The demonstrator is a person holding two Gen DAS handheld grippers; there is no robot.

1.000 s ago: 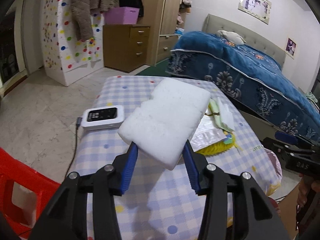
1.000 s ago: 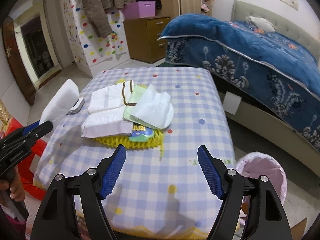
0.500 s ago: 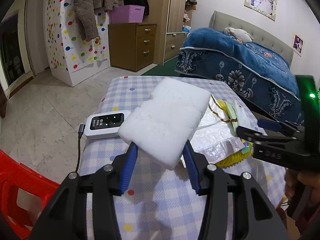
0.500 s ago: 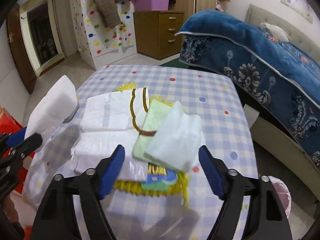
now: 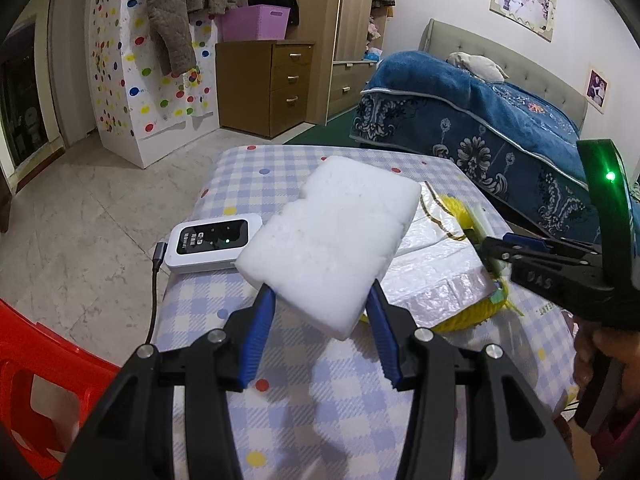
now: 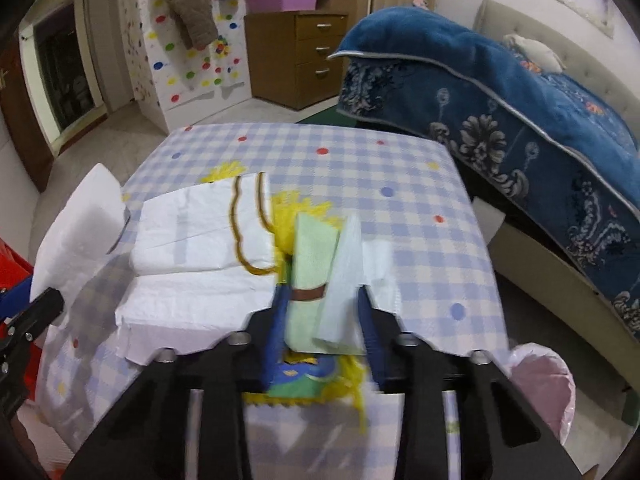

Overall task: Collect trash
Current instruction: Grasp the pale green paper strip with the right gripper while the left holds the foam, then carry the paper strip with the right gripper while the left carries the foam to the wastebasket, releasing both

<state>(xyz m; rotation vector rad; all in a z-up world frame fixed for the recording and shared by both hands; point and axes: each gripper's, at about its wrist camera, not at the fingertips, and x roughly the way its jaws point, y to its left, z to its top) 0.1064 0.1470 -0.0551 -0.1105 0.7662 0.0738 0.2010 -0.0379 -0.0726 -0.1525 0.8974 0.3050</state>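
A low table (image 5: 280, 380) covered in a blue-and-white checked cloth with scattered coloured dots stands in a bedroom with a pale marble-patterned floor (image 5: 92, 208). On the cloth lie a white router-like device (image 5: 212, 242) with a cable hanging off the near-left edge, and a heap of trash: a white plastic bag with a brown wavy trim (image 6: 208, 236), a yellow fringed wrapper (image 6: 304, 208) beneath it, and folded pale green and white paper packets (image 6: 328, 276) on top.

The left tongs (image 5: 320, 316) pinch a thick white foam block (image 5: 332, 240) by its near end, holding it clear above the table, tilted up and away. The right tongs (image 6: 322, 316) have just been closing, and their blue pads now press on the green and white packets, which stand bunched up between them over the heap.

Beyond the table, a bed (image 5: 500, 120) with a dark blue patterned blanket and a grey padded headboard runs along the right side. A wooden chest of drawers (image 5: 276, 84) with a purple basket (image 5: 256, 20) on top stands against the far wall, next to a white cabinet with coloured dots (image 5: 160, 92) where jackets hang. A pink-lined bin (image 6: 540, 384) sits on the floor at the table's near-right corner, and a red plastic chair (image 5: 36, 368) stands at the near left.
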